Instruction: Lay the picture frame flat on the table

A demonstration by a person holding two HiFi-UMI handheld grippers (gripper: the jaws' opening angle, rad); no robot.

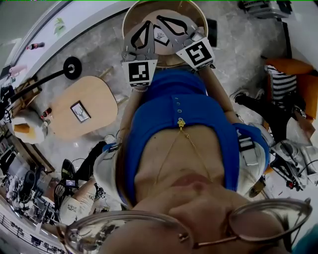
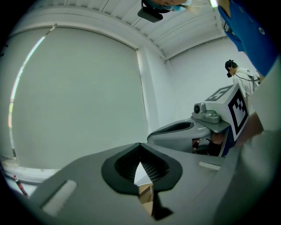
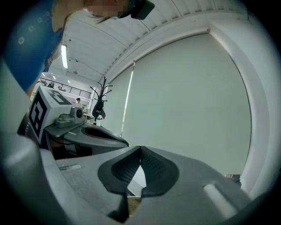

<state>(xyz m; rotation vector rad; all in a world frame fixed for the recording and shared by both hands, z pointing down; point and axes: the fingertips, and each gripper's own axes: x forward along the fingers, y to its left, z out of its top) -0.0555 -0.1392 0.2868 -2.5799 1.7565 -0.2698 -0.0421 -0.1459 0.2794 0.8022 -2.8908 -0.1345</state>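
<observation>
Left gripper point(image 2: 140, 149) and right gripper point(image 3: 140, 153) held shut, empty, side by side over round table point(image 1: 199, 14). Picture frame point(image 1: 80, 111) seen apparently flat on oval wooden table point(image 1: 102, 94), well apart; task judged done.

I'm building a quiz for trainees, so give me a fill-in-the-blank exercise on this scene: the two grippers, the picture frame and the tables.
1. The left gripper and the right gripper both have their jaws ____, with nothing between them.
2. The picture frame lies ____ on the side table.
3. In the head view, both grippers show in front of a wooden table whose shape is ____.
4. The person's top is ____ in colour.

Missing words: shut; flat; round; blue.
</observation>
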